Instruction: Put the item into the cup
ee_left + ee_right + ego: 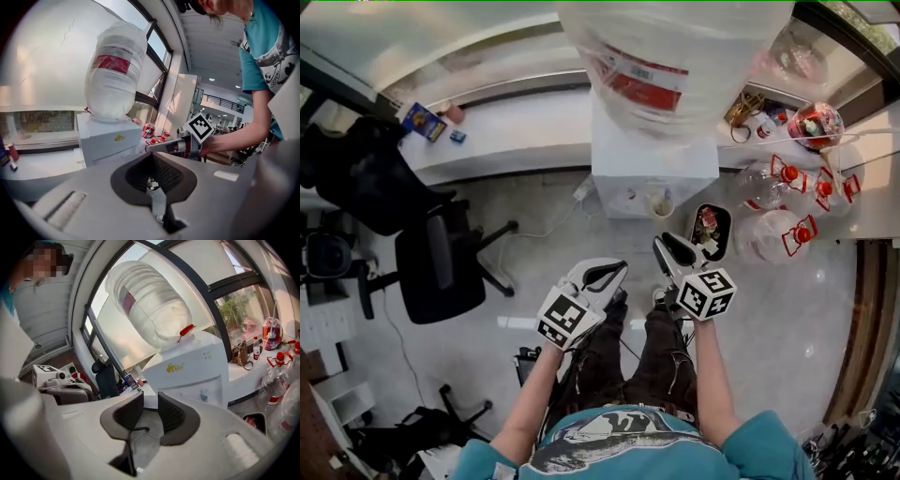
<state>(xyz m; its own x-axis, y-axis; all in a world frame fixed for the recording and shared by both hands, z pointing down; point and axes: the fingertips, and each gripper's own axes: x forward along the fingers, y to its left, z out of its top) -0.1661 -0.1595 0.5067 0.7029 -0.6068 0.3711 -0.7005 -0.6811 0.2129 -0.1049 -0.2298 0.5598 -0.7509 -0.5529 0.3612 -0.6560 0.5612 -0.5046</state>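
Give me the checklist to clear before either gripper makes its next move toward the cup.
1. Cup in place: ok. The cup stands in the recess of the water dispenser.
2. Item in hand: not ok. Neither gripper holds anything.
3. Right gripper ready to grasp: ok. Its jaws stand apart with nothing between them.
4. Left gripper ready to grasp: not ok. Its jaws are together and empty.
5. Item located: cannot tell. No view shows which thing is meant to go into the cup.
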